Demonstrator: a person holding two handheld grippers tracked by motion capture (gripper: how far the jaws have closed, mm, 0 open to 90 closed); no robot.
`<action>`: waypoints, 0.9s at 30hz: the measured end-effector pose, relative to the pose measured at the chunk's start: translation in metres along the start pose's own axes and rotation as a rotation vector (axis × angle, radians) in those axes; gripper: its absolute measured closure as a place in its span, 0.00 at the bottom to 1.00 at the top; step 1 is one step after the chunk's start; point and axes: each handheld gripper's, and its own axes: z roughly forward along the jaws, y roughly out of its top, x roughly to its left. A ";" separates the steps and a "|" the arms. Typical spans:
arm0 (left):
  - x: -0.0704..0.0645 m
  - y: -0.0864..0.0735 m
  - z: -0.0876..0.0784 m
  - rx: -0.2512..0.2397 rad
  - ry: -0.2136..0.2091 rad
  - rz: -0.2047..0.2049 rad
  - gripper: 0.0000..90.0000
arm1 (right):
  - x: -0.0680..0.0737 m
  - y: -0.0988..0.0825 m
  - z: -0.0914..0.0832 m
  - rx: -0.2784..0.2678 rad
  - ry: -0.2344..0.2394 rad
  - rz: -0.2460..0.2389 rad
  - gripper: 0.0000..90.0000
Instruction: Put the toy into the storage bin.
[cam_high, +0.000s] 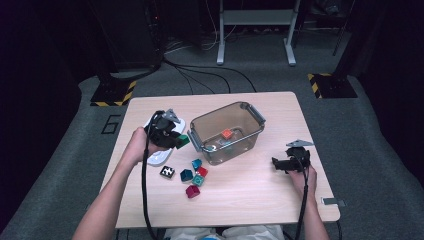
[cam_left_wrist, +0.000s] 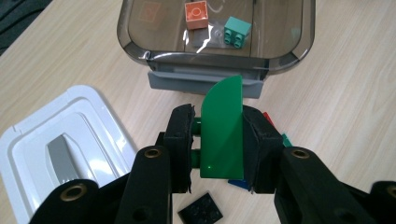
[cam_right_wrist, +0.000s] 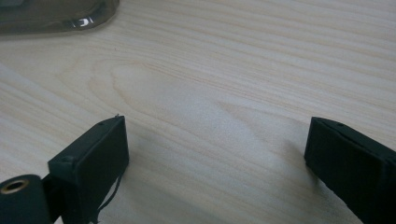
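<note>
1. Gripping a green block (cam_left_wrist: 222, 130), our left gripper (cam_left_wrist: 218, 140) has its two black jaws pressed on the block's flat sides. We hold it raised above the table, just short of the clear tub.
2. We see the block as a hard plastic piece with one curved, wing-like top edge and small studs showing toward the left jaw. We judge it light and stiff, so it should not bend or crush. Its faces look glossy, so it may slip or twist if the pinch loosens. We think the broad flat sides, low down near the middle, are the best place to hold it, as we do now.
3. Ahead of the block stands the clear tub (cam_high: 250, 135), open at the top, with a grey handle (cam_left_wrist: 205, 84) on its near wall. Inside it lie an orange block (cam_left_wrist: 196, 14) and a teal block (cam_left_wrist: 236, 30), apart from each other.
4. Beside the left gripper, a white lid (cam_left_wrist: 88, 140) lies flat on the table.
5. Near the tub, loose blocks sit in a small group: a black-and-white tile (cam_high: 167, 172), a dark red block (cam_high: 192, 191) and several teal and red ones between them.
6. Our right gripper (cam_high: 290, 162) sits well apart, on the other side of the tub. Its jaws stand wide apart over bare wooden table (cam_right_wrist: 224, 84), holding nothing.
</note>
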 end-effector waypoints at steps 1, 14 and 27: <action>0.001 0.002 0.000 0.000 0.000 0.000 0.74 | 0.000 0.000 0.000 0.002 0.000 -0.004 0.06; 0.009 0.030 0.002 0.001 0.002 0.016 0.74 | 0.000 0.000 0.000 0.000 0.003 0.001 0.07; 0.015 0.055 0.011 0.015 0.003 0.028 0.74 | 0.000 0.000 0.000 0.000 0.003 0.002 0.07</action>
